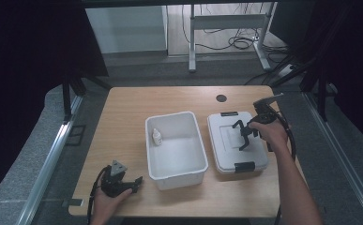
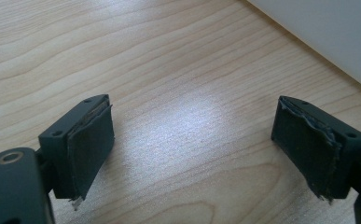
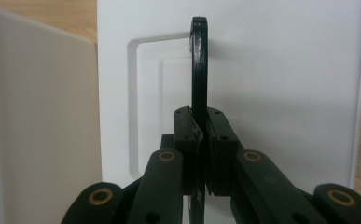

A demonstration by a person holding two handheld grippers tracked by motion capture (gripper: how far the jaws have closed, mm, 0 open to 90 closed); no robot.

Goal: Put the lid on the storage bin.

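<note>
High view dim, dark at both side edges, soft overall; left gripper view bright, a pale glare patch on the table [image 2: 187, 126]; right gripper view evenly lit, near parts slightly blurred.

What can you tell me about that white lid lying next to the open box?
The white lid lies flat on the wooden table, right of the open white box. It looks like plastic, with a recessed rectangular panel and black clips at its near and far edges. The right gripper is shut on its thin black handle, which stands upright.
</note>
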